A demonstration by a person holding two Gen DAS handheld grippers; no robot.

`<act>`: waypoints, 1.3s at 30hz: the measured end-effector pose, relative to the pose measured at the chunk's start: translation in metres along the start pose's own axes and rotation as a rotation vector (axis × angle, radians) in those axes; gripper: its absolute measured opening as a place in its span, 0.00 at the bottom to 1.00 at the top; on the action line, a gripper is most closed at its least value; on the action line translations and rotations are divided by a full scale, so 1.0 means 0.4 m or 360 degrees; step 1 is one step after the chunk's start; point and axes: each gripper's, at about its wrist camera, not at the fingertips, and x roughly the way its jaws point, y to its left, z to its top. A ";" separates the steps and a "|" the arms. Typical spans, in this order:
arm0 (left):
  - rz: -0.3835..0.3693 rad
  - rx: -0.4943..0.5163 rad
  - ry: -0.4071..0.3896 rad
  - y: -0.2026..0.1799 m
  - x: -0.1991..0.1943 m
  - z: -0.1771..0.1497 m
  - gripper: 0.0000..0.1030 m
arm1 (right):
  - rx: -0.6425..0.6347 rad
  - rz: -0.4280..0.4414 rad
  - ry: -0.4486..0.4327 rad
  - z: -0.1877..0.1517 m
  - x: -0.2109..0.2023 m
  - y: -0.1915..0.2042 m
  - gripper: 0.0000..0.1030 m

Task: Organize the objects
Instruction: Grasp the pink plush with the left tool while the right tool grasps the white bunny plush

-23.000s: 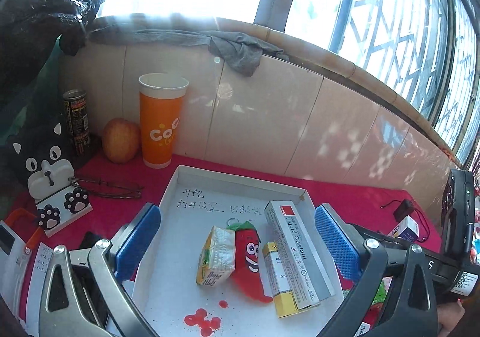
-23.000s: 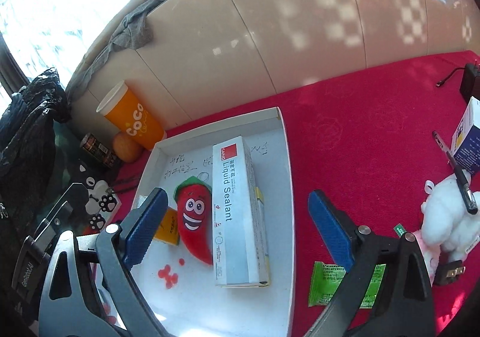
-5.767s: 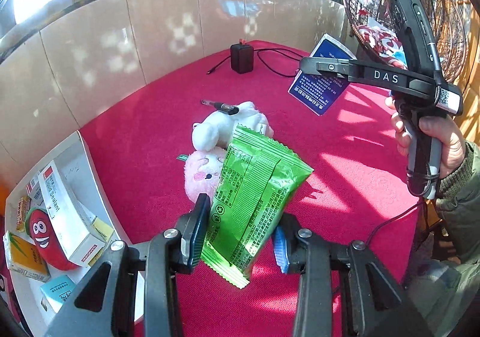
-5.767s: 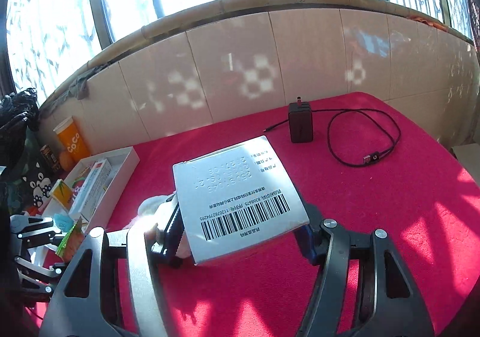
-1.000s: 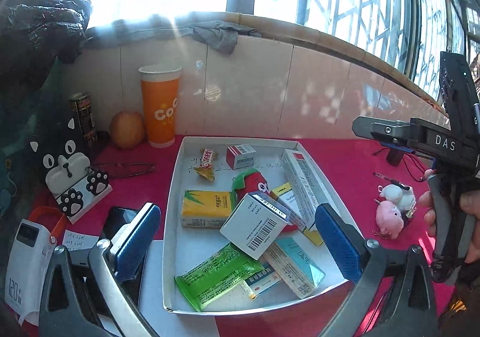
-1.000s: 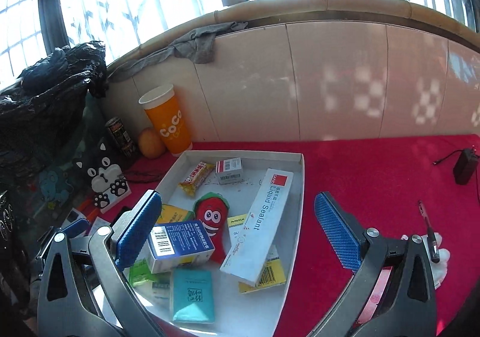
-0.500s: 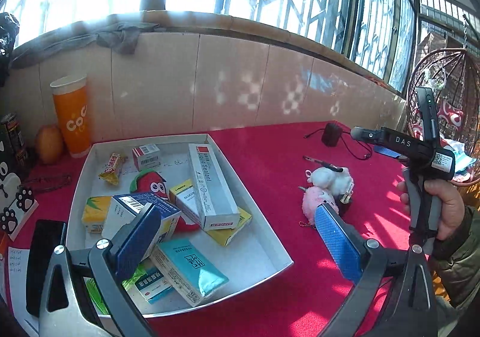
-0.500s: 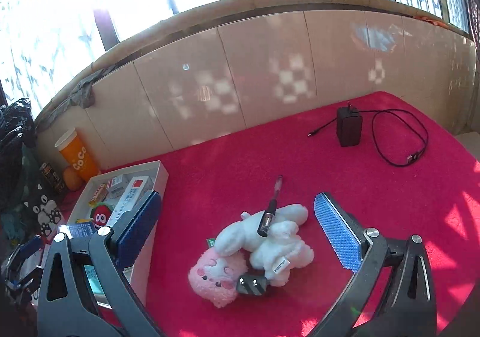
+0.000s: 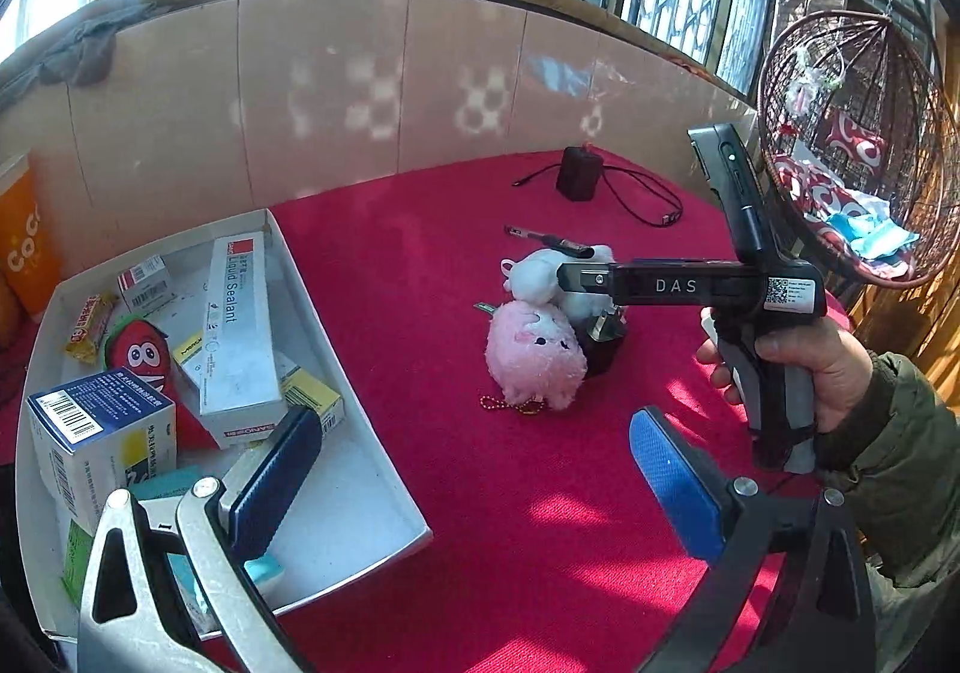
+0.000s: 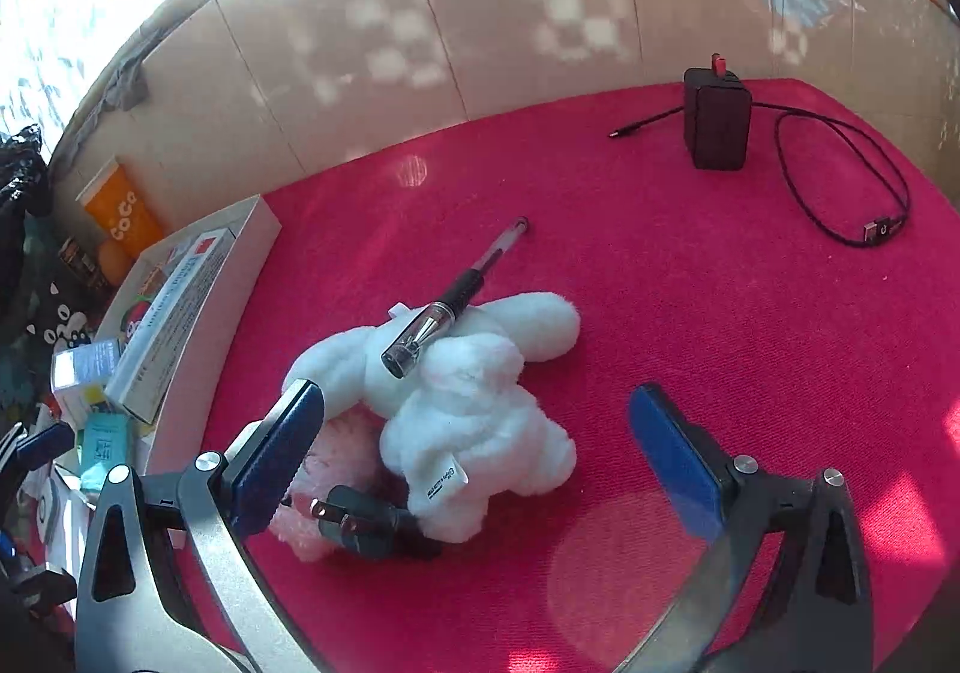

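Observation:
A white plush toy point(image 10: 474, 391) lies on the red cloth with a pen point(image 10: 456, 295) across it, a pink plush point(image 9: 534, 355) and a black plug point(image 10: 366, 523) beside it. My right gripper point(image 10: 474, 457) is open and empty, its fingers on either side of the white plush, just above it. My left gripper point(image 9: 474, 481) is open and empty over the red cloth by the white tray point(image 9: 360, 493), which holds several boxes, a sealant box point(image 9: 240, 337) and a red chili toy point(image 9: 141, 355).
A black charger point(image 10: 717, 124) with its cable point(image 10: 840, 181) lies at the back right. An orange cup point(image 10: 120, 211) stands against the tiled wall left of the tray. A wicker hanging chair point(image 9: 852, 145) is beyond the table's right edge.
Both grippers have swung right, away from the tray. My right gripper has come down close over the white plush and pen. Both stay open.

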 end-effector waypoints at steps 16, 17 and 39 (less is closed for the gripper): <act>0.0155 0.0205 0.0365 -0.121 0.273 0.077 1.00 | 0.0317 0.0150 -0.0057 -0.035 0.013 -0.140 0.46; 0.0176 0.0220 0.0394 -0.125 0.288 0.073 1.00 | 0.0339 0.0172 -0.0070 -0.039 0.010 -0.150 0.46; 0.0145 0.0106 0.0177 -0.150 0.205 0.063 0.51 | 0.0510 0.0296 -0.0222 -0.077 -0.085 -0.188 0.45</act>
